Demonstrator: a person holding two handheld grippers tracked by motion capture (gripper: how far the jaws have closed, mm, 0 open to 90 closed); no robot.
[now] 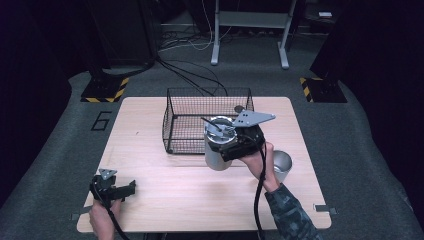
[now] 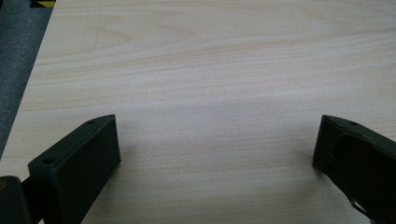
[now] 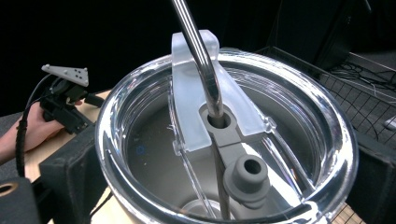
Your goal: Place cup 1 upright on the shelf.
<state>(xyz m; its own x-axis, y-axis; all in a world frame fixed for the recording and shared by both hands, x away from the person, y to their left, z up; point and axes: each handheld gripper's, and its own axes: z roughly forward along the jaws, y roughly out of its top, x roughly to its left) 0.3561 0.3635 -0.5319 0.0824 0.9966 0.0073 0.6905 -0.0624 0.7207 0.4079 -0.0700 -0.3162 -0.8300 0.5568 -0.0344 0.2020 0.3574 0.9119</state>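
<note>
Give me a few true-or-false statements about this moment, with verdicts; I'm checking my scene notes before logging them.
1. The right gripper is shut on the steel tumbler. True.
2. The left gripper holds a cup. False: its jaws stand wide apart over bare table.
3. A metal straw passes through the tumbler's clear lid. True.
4. The tumbler sits inside the wire basket. False: it is held at the basket's near right corner, outside it.
5. A second metal cup stands on the table to the right of the right hand. True.
</note>
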